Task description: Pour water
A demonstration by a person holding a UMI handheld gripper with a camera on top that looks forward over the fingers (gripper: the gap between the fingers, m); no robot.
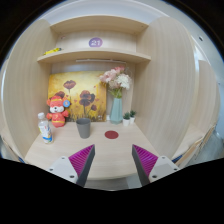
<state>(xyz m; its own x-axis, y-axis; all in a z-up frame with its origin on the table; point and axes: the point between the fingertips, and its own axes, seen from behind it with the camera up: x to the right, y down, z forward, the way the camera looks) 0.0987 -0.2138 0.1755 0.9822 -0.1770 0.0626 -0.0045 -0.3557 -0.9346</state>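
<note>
Looking for what I am meant to pour from, I judge the small white bottle [44, 127] at the left edge of the desk [105, 150] to be the likeliest water source, though I cannot be sure of it. The grey cup [83, 128] near the middle of the desk, just right of the orange plush toy [57, 109], looks like the receiver. Farther right, toward the back, stands a pale blue vase [116, 108] holding pink flowers [116, 78], with a tiny potted plant [127, 117] beside it. A flower painting [84, 92] leans against the back wall, and a shelf [92, 55] runs above.

My gripper [113, 160] is spread wide and holds nothing; the pink pads [81, 160] sit well short of everything on the desk.

The risk from here is crowding: bottle, toy and cup stand close together, so a wide approach could nudge the toy or tip the cup. A tall narrow vase could also topple if I swing right.

The hand is held level, pointing straight at the alcove, roughly centred on the desk's front edge.
</note>
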